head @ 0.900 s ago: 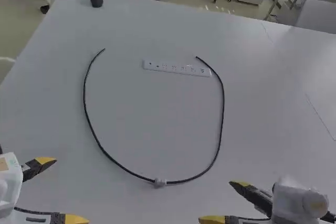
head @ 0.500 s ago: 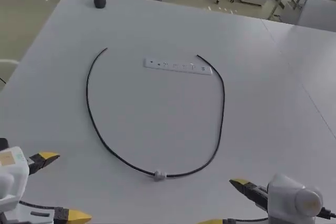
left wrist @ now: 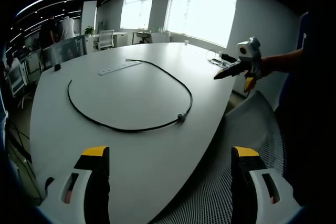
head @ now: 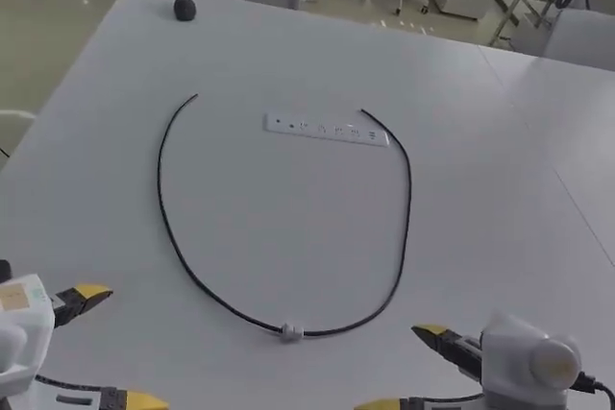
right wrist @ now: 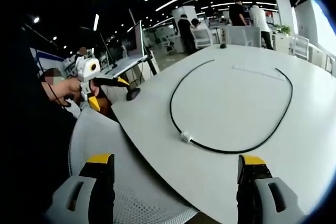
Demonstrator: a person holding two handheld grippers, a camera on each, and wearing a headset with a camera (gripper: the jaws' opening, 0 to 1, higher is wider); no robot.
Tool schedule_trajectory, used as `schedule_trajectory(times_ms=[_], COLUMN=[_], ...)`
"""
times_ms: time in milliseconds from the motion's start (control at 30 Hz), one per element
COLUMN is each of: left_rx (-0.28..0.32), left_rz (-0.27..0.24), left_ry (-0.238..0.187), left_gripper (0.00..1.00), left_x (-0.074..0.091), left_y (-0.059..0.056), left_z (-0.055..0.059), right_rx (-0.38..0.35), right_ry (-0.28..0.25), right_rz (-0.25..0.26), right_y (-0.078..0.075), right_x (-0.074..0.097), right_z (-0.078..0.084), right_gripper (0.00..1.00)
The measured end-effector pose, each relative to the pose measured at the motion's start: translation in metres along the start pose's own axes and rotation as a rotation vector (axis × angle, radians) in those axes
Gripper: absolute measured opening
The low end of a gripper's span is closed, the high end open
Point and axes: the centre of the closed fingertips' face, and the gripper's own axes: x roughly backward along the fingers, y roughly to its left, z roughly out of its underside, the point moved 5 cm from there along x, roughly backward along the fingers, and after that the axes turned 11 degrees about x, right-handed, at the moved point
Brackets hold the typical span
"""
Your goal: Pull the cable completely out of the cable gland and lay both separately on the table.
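At the bottom left of the head view, the left gripper point(head: 115, 345) is hovering over the near edge of the white tabletop point(head: 288, 228), its yellow-tipped jaws spread wide and holding nothing. In the left gripper view the same wide gap is showing point(left wrist: 169, 153), with the tabletop lying ahead of it. A small dark rounded object point(head: 184, 9) is sitting at the far left corner of the tabletop.

The thin black cable point(head: 160, 184) is lying flat in a broad U, its two free ends pointing away from the person. The small pale grey cable gland point(head: 291, 332) is sitting on the cable at the bottom of the curve, nearest the person, with cable running out of both its sides. Neither gripper is touching cable or gland. A long white strip point(head: 327, 129) is lying across the open top of the U, its right end touching or just beside the cable's right end.

At the bottom right, the right gripper point(head: 404, 369) is hovering near the tabletop's edge, jaws likewise wide apart and holding nothing; its own view is showing the gland point(right wrist: 185, 137) ahead, between the spread jaws.
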Motion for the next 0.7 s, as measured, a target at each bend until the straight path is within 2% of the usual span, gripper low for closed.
schedule_trajectory(times_ms=[267, 400, 700], left_rx=[-0.005, 0.009, 0.024], left_rz=[0.027, 0.035, 0.028], left_ry=[0.012, -0.005, -0.01], left_gripper=[0.96, 0.95, 0.93], left_x=[-0.006, -0.008, -0.011], left_y=[-0.003, -0.006, -0.012], left_z=[0.002, 0.0, 0.002], right_rx=[0.003, 0.021, 0.099], right_ry=[0.01, 0.008, 0.062], right_rz=[0.003, -0.001, -0.039], right_y=[-0.002, -0.007, -0.02], right_x=[-0.007, -0.011, -0.025], right_z=[-0.011, -0.019, -0.033], right_gripper=[0.99, 0.99, 0.94])
